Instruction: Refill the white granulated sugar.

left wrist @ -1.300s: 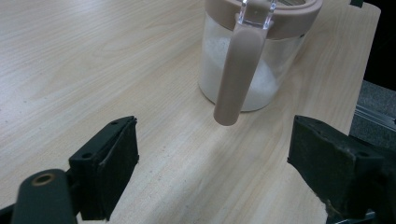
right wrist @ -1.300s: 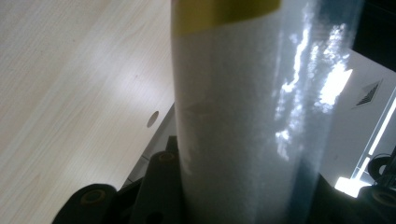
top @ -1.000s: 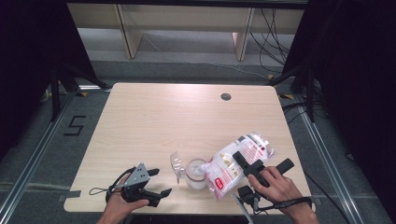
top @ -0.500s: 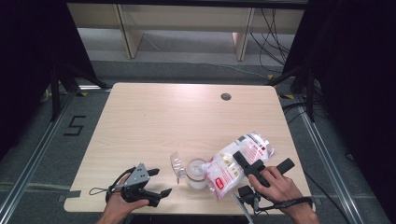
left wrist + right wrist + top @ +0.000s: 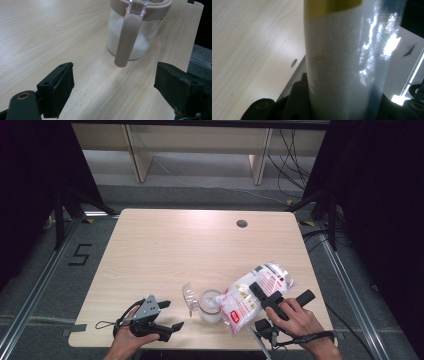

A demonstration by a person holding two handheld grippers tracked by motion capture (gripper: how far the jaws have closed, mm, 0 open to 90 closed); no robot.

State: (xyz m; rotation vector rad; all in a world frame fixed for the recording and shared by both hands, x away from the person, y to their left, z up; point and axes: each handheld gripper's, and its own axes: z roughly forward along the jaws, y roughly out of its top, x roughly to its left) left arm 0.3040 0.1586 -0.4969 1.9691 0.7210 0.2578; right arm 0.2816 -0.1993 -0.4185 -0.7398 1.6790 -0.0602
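The bench (image 5: 165,255) is a pale wood-grain slab with rounded corners, and most of its top lies bare. Toward two o'clock from its middle, near the far edge, sits a small round dark grommet hole (image 5: 242,223). Past the far edge, at twelve o'clock, stands a light-coloured shelf unit (image 5: 200,150) on the grey floor (image 5: 210,195), with black cables (image 5: 292,155) hanging at one o'clock. At nine o'clock from the bench, a black numeral five (image 5: 80,254) is marked on the floor. Metal rails (image 5: 35,285) run along the floor on both sides, and black stand legs (image 5: 67,205) rise at ten o'clock.
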